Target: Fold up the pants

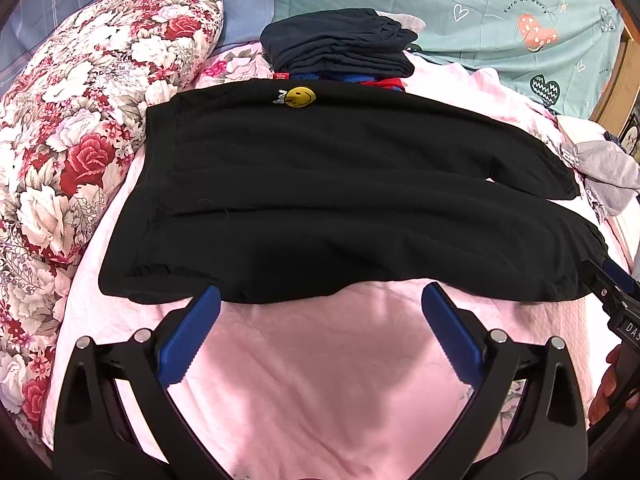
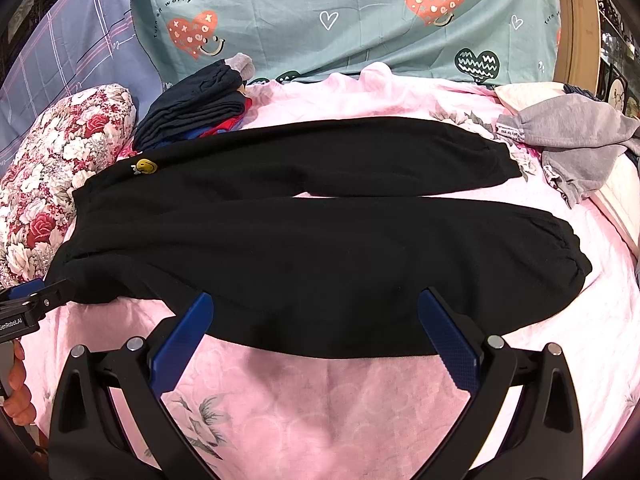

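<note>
Black pants (image 1: 320,184) with a yellow smiley patch (image 1: 301,96) lie flat on the pink bed sheet (image 1: 320,360), waist to the left, both legs stretched to the right. They also show in the right wrist view (image 2: 320,248). My left gripper (image 1: 320,292) is open, empty, its blue fingertips (image 1: 208,296) at the near edge by the waist. My right gripper (image 2: 314,300) is open, empty, its tips over the near leg's lower edge. The right gripper shows at the left view's right edge (image 1: 612,284); the left gripper shows at the right view's left edge (image 2: 36,296).
A stack of folded dark clothes (image 1: 340,44) sits behind the pants. A floral quilt (image 1: 80,120) lies to the left. Grey clothing (image 2: 572,144) is heaped at the right. A teal pillowcase with hearts (image 2: 340,12) lies at the back.
</note>
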The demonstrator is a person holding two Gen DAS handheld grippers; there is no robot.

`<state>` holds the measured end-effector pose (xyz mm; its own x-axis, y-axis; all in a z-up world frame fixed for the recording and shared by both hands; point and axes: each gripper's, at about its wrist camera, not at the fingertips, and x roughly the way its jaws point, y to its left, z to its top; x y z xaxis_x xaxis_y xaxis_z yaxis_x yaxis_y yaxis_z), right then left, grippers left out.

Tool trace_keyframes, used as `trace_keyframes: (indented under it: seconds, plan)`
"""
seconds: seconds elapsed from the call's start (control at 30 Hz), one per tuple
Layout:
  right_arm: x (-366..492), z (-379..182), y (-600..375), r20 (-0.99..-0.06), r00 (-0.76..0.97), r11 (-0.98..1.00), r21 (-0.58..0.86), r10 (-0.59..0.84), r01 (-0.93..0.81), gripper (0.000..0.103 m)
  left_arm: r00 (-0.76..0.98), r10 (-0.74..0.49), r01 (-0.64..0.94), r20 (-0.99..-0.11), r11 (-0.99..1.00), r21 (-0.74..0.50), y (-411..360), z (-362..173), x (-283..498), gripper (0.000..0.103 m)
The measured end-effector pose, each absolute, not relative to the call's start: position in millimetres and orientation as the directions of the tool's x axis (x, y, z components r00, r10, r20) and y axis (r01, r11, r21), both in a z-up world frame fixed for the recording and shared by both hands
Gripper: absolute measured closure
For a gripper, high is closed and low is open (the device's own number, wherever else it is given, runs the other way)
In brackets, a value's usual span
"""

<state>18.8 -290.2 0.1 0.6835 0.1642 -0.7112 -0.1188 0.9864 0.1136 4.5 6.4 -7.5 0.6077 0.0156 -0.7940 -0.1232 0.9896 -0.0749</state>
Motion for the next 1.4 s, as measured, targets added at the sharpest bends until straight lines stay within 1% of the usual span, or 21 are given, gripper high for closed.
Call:
trace_keyframes:
  seconds: [0.97,1.03,1.07,1.13,1.2,1.27,1.37,1.4]
  plan:
    - [20,-2,-291,-0.718,0.674,0.985,0.123,0.173,-0.122,0.001,0.596,0.011,-0.123,-0.803,0.989,-0.078,12,-12,4,0.002]
    - [21,-2,-292,-0.722,0.67,0.985,0.129,0.173,-0.116,0.001,0.564,-0.045,-0.126,-0.824,0.982,-0.141,23,-15,6,0.002]
    - [21,-2,-294,-0.721,0.671,0.985,0.13,0.172,-0.113,0.001,0.553,-0.106,-0.14,-0.826,0.966,-0.217,36,-16,4,0.002]
    - [23,-3,-299,-0.722,0.672,0.986,0.13,0.165,-0.102,0.001,0.537,-0.153,-0.175,-0.829,0.942,-0.287,58,-19,3,0.002]
    - [26,-6,-305,-0.727,0.67,0.988,0.133,0.151,-0.078,0.001,0.51,-0.161,-0.217,-0.845,0.927,-0.307,80,-24,1,0.002]
    - [31,-10,-313,-0.731,0.666,0.987,0.148,0.148,-0.057,0.001,0.489,-0.175,-0.305,-0.854,0.883,-0.356,114,-32,-2,0.002]
    - [38,-16,-321,-0.736,0.661,0.986,0.162,0.143,-0.032,0.001,0.466,-0.159,-0.434,-0.87,0.816,-0.381,152,-45,-6,0.003]
    - [40,-18,-322,-0.738,0.66,0.986,0.165,0.142,-0.029,0.001,0.464,-0.171,-0.461,-0.869,0.792,-0.401,161,-49,-7,0.003]
